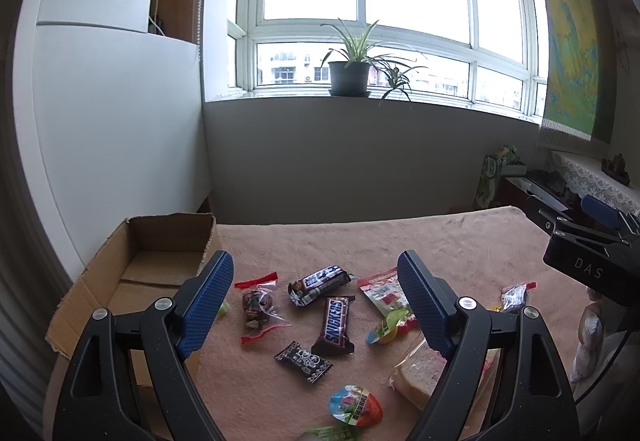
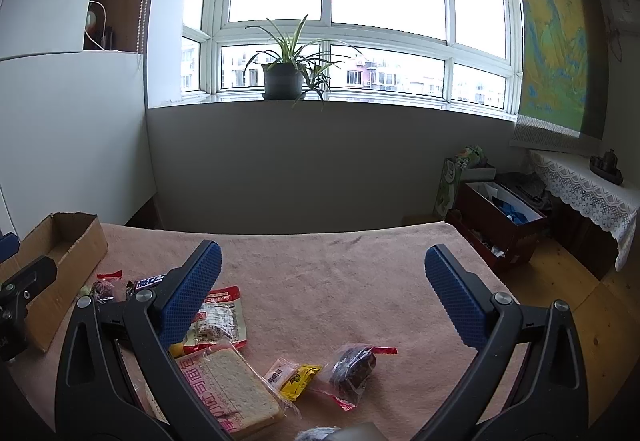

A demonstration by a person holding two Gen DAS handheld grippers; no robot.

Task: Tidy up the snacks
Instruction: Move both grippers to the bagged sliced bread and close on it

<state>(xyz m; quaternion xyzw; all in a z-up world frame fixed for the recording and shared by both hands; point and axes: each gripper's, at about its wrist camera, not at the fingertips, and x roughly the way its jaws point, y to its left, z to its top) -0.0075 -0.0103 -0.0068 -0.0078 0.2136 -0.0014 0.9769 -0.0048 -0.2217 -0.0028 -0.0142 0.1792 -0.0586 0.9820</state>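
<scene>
Fingers on both grippers stand wide apart and hold nothing. Below the left gripper (image 1: 316, 305) the Snickers bar (image 1: 334, 325) lies flat on the pink-covered worktop (image 1: 440, 241), its long axis running almost straight away from the fingers, so they would close across its narrow width. Beside it to the left, the empty cardboard box (image 1: 132, 273) waits. The right gripper (image 2: 320, 301) hovers nearer the wrapped bread slice (image 2: 236, 385) and a small dark packet (image 2: 354, 365).

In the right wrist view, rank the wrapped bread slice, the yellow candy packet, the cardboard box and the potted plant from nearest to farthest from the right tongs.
1. Yellow candy packet, just below the open right tongs.
2. Wrapped bread slice, lower left.
3. Cardboard box, table's far left.
4. Potted plant, on the windowsill.
</scene>
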